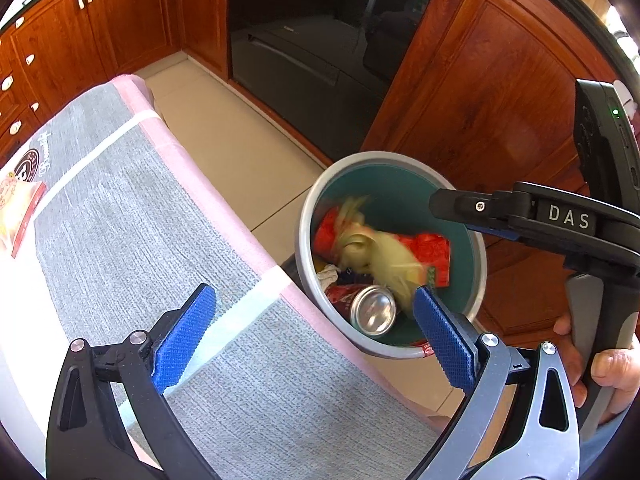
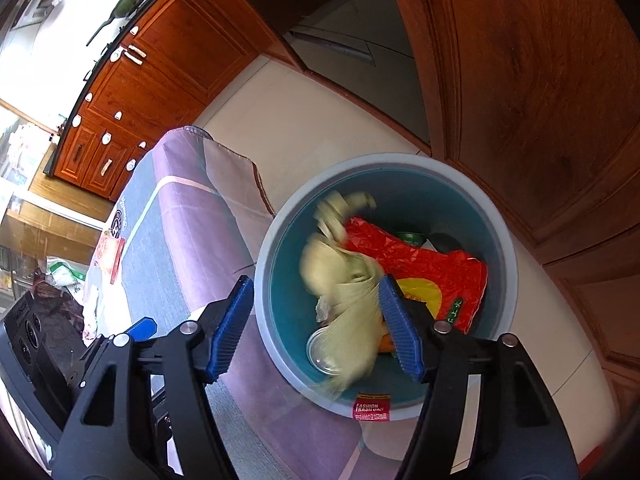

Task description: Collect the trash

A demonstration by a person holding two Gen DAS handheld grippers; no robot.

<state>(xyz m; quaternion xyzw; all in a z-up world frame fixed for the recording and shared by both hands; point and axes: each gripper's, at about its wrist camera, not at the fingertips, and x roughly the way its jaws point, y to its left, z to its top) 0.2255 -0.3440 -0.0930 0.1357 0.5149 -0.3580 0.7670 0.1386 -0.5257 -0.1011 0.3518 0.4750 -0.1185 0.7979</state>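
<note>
A grey trash bin [image 1: 478,240] with a teal inside stands on the floor beside the table; it also shows in the right wrist view [image 2: 508,248]. A blurred pale yellow bag [image 1: 380,256] is in the air inside the bin's mouth, free of both grippers [image 2: 344,280]. Below it lie a red wrapper [image 1: 434,250], a silver can [image 1: 374,310] and other scraps. My left gripper [image 1: 314,336] is open and empty over the table edge. My right gripper [image 2: 316,316] is open and empty above the bin; it also shows in the left wrist view [image 1: 452,208].
A table with a grey and pink cloth [image 1: 132,216] stands left of the bin. A red and white packet [image 1: 20,208] lies at its far end. Wooden cabinets [image 1: 492,92] and a dark oven [image 1: 320,48] stand behind.
</note>
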